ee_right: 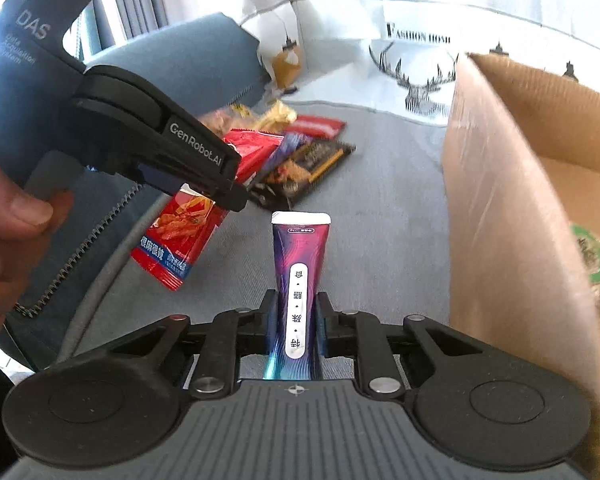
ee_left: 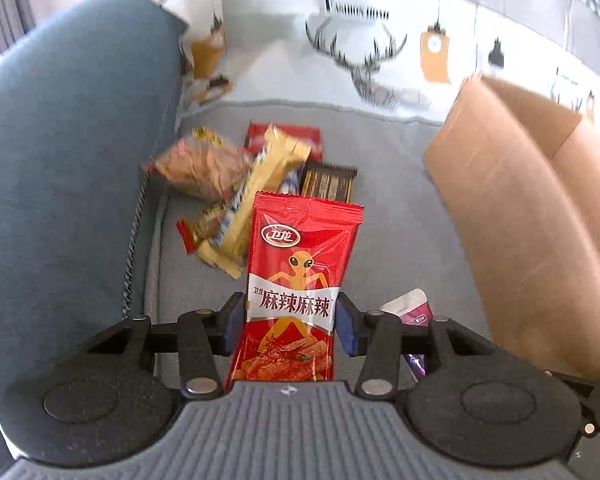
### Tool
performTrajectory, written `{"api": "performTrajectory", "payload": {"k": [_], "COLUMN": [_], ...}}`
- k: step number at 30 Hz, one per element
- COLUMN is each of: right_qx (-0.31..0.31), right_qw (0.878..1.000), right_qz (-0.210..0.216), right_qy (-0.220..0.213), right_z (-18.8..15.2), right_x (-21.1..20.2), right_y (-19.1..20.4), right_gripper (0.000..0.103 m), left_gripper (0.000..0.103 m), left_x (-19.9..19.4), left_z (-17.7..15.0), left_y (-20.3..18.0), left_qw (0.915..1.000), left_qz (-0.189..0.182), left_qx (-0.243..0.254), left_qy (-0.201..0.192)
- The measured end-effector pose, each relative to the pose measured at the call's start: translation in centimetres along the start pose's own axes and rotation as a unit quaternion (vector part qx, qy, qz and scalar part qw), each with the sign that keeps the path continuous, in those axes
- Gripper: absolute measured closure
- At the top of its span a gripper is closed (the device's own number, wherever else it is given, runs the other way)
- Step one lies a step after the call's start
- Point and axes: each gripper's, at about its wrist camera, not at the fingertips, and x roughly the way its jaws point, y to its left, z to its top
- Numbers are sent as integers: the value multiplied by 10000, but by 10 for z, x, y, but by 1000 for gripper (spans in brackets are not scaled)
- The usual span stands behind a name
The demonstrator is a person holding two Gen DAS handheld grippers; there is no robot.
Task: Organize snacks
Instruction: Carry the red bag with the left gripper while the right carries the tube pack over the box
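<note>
Currently your left gripper (ee_left: 290, 316) clamps the red snack packet (ee_left: 300, 280) and your right gripper (ee_right: 296, 316) the purple sachet (ee_right: 298, 280), above the sofa seat (ee_right: 380, 220); clear the cardboard box (ee_right: 500, 208) wall before releasing.

Grey sofa seat cushion (ee_left: 396, 216) carries everything: snack pile (ee_left: 252, 184) near blue armrest (ee_left: 68, 152), gold, brown, red, dark wrappers overlapping; cardboard box (ee_left: 516, 216) stands on the right.

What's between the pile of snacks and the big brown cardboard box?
Only bare grey sofa cushion lies between the snack pile and the brown cardboard box, clearest in the right wrist view.
</note>
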Motion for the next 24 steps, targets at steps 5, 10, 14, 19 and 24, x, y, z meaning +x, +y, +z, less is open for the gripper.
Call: {"api": "performTrajectory", "payload": {"k": [5,10,14,19,24], "right_qx": [-46,-77,-145,-100,57], "right_qw": [9995,9980,9949,9882,9819], "right_qz": [-84,-98,-109,-89,-172], "right_qy": [-304,-612,-993,-1529,-1887], "right_z": [10,20,28,42,56], "right_x": [-22,-48,-73,-105,-136], "right_y": [4,6,4,-11,-40], "right_gripper": [83,83,83,83,83], "left_gripper": [51,51,51,51,51], "left_x": [-31,-59,-74,-85,-89], "left_z": [-1,2,5,9,11], "left_y": [1,-1,1,-8,-19], "left_qw": [9983,9943,9890,9857,9821], "left_qz": [-26,31,90,45,1], "left_qx": [-321,-534,-870,-867,-812], "left_qy": [-478,-925,-1190,-1441,-1701]}}
